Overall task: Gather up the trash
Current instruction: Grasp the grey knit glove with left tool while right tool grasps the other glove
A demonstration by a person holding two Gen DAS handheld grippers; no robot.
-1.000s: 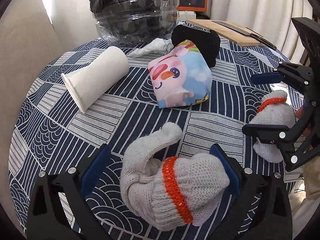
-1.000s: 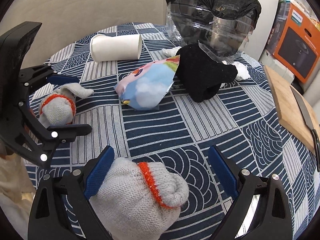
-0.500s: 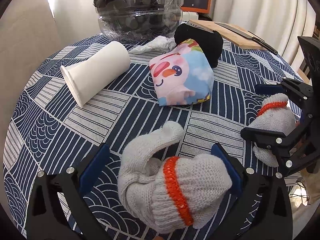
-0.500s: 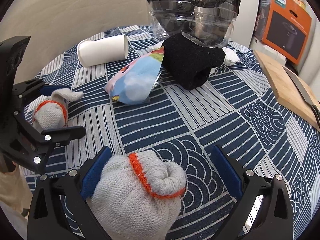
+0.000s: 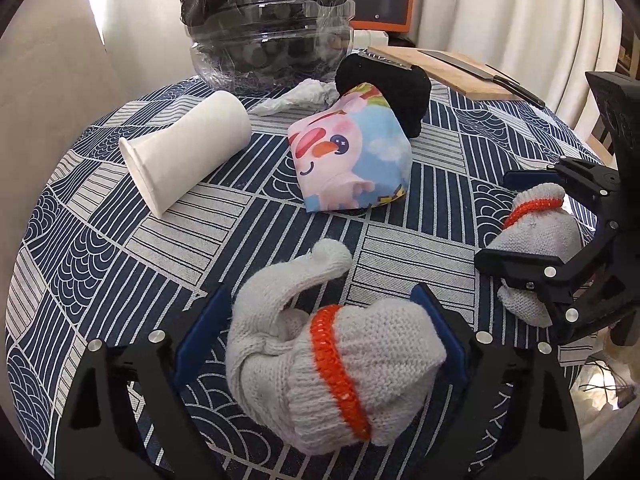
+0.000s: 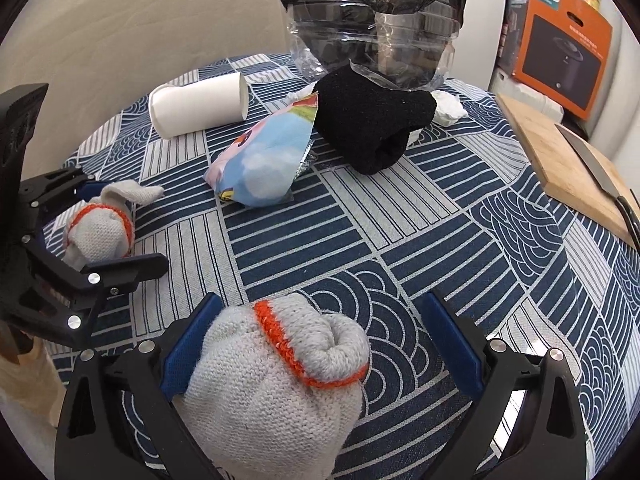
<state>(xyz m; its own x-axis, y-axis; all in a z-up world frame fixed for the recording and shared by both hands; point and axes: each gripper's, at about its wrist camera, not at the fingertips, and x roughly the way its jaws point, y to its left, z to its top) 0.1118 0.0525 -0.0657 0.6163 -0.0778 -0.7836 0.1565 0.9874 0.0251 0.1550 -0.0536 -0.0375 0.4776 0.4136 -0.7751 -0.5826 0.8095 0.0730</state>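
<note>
Left wrist view
Left tongs (image 5: 320, 312): jaws wide, just drawn in a little; a balled grey glove (image 5: 332, 356) with an orange cuff lies between them, brushed by the right pad, clear of the left, not clamped.
Bench (image 5: 100, 248): covered by a blue-and-white patterned cloth.
Paper cup (image 5: 186, 152): laid on its side toward the left edge.
Snack bag (image 5: 352, 160): cartoon-printed, near the middle.
Black cloth (image 5: 404, 88): just behind the snack bag.
Tissue (image 5: 298, 98): crumpled, before the bin.
Bin (image 5: 268, 36): clear, black-lined, at the far edge.

Right wrist view
Right tongs (image 6: 320, 336): jaws wide; a second grey glove (image 6: 276, 384) rests against the left pad, well clear of the right, not gripped.
Cutting board (image 6: 568, 168): at the right edge, a knife (image 6: 600, 176) laid on it.
Orange box (image 6: 560, 40): beyond the bench, far right.
</note>
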